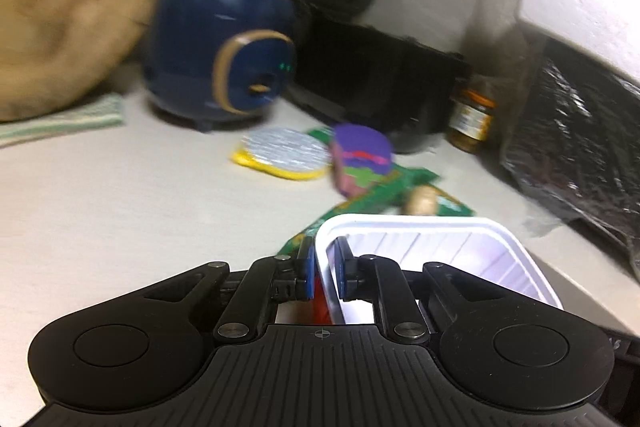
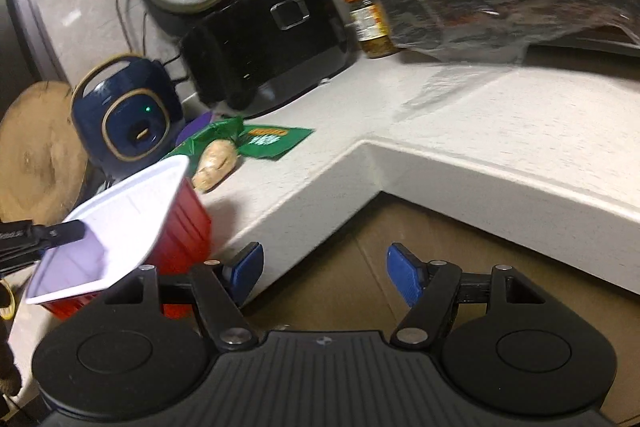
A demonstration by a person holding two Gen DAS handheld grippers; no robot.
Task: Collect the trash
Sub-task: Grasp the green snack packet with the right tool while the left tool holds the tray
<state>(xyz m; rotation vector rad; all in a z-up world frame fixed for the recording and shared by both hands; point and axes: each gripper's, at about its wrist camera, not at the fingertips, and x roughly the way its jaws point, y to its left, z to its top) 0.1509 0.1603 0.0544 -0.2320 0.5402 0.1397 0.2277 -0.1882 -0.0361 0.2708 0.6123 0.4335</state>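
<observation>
The left gripper (image 1: 323, 269) is clenched on the rim of the tub (image 1: 432, 247), a red container with a white inside; one pad is inside the wall and one outside. In the right wrist view the tub (image 2: 120, 223) is tilted at the front edge of the counter (image 2: 460, 123). The right gripper (image 2: 324, 273) hangs released, with nothing between its pads, in front of the counter's inner corner. Farther back on the counter lie a green wrapper (image 2: 268, 141), a ginger root (image 2: 214, 165) and a purple cup (image 1: 360, 157), near the blue cooker (image 2: 128, 115).
</observation>
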